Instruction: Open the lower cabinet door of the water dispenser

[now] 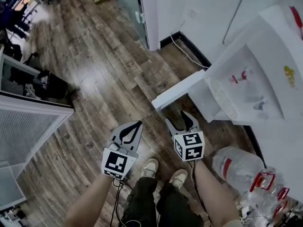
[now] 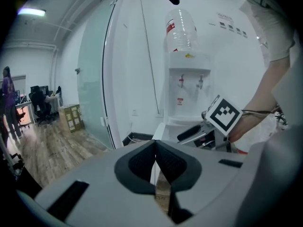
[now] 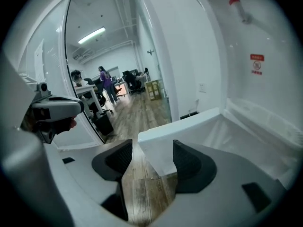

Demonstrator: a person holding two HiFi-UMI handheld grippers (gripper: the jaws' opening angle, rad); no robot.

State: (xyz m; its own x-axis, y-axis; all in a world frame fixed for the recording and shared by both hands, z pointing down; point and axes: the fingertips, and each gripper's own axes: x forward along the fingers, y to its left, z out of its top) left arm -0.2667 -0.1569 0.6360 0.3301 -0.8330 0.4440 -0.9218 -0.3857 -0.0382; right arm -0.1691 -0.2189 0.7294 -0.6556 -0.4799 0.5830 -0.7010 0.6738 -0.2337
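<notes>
The white water dispenser (image 1: 251,79) stands at the right, and its lower cabinet door (image 1: 177,90) is swung out to the left over the wooden floor. My right gripper (image 1: 177,118) hangs just before the door's free end, its jaws open. In the right gripper view the door's corner (image 3: 189,126) shows between the spread pads (image 3: 187,162), and floor is visible in the gap beside it; the right gripper (image 3: 151,150) presses on nothing. My left gripper (image 1: 137,125) floats to the left over the floor, shut and empty. Its jaws meet in the left gripper view (image 2: 155,148).
A large water bottle (image 1: 236,167) lies on the floor at the right, with red-handled bottles (image 1: 270,188) beside it. A cable (image 1: 187,56) runs along the wall. A glass partition (image 1: 132,8), a black bin (image 1: 49,84) and a white grille panel (image 1: 23,131) stand to the left.
</notes>
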